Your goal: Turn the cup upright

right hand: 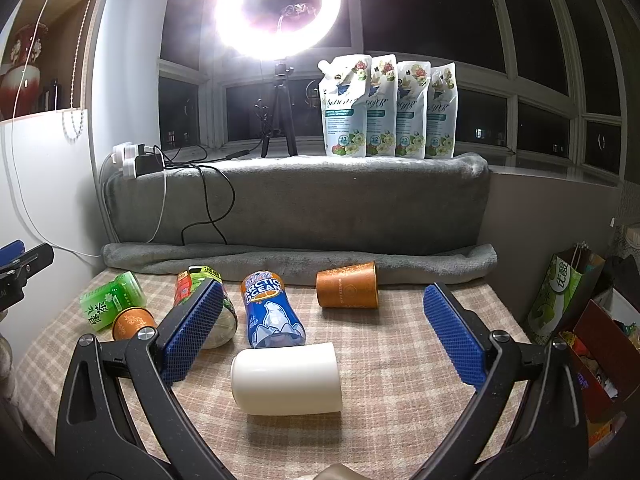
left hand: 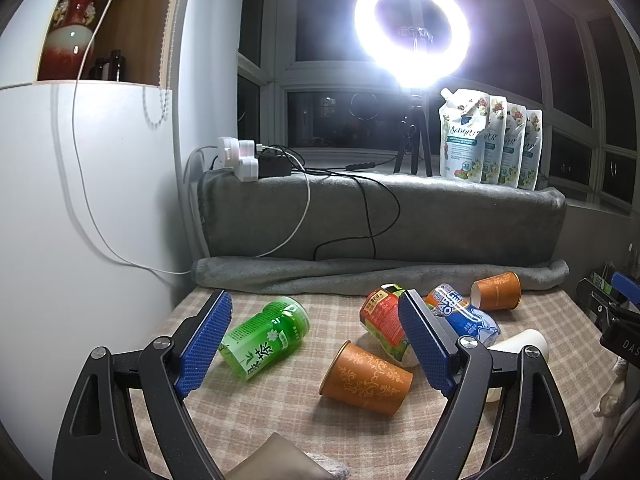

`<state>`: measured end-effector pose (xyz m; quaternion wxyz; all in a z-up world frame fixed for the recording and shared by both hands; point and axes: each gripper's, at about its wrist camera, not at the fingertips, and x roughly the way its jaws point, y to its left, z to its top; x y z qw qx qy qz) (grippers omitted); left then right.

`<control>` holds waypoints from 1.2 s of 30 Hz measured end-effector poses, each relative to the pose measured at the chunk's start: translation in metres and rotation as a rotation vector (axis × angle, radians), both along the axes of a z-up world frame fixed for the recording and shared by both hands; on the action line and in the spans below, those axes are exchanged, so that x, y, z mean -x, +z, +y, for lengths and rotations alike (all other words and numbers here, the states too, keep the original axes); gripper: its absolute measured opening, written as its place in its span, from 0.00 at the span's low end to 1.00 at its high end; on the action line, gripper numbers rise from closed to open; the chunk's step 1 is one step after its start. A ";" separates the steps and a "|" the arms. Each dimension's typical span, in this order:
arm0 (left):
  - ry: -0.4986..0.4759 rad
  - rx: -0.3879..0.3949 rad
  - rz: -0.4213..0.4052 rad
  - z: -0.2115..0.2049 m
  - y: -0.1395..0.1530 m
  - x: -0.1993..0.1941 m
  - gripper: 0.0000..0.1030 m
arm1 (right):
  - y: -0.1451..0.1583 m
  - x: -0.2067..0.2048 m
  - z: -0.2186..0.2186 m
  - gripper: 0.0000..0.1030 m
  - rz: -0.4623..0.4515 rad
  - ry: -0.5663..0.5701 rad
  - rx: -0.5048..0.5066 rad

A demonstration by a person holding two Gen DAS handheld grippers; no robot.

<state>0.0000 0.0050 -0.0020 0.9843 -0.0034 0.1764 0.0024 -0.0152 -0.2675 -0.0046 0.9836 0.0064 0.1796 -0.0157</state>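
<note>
Three cups lie on their sides on the checked cloth (right hand: 400, 360). A white cup (right hand: 287, 379) lies near my open right gripper (right hand: 320, 332), between and just below its blue pads; it also shows in the left wrist view (left hand: 520, 344). An orange patterned cup (left hand: 366, 380) lies between the fingers of my open left gripper (left hand: 320, 340), a little beyond them; it shows small in the right wrist view (right hand: 132, 322). A second orange cup (right hand: 347, 285) lies at the back near the grey blanket roll; it also shows in the left wrist view (left hand: 496, 291).
A green tea bottle (left hand: 266, 338), a red-labelled bottle (left hand: 384, 320) and a blue Arctic Ocean bottle (right hand: 270, 312) lie among the cups. A grey blanket roll (right hand: 300, 260) bounds the back. A white cabinet (left hand: 80, 220) stands left. Bags and boxes (right hand: 580, 320) stand right.
</note>
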 end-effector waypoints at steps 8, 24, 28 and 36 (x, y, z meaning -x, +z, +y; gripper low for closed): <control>-0.001 0.001 0.000 0.000 -0.001 0.000 0.83 | 0.000 0.000 0.001 0.99 0.000 0.000 0.000; 0.000 0.002 0.001 0.001 -0.001 0.000 0.83 | 0.000 0.000 0.002 0.99 0.000 0.001 0.002; 0.000 0.003 0.002 0.000 0.000 0.001 0.83 | 0.000 0.000 0.002 0.99 -0.001 -0.001 0.001; 0.002 0.004 0.003 0.000 -0.001 0.002 0.83 | -0.001 -0.001 0.004 0.99 0.001 0.002 0.002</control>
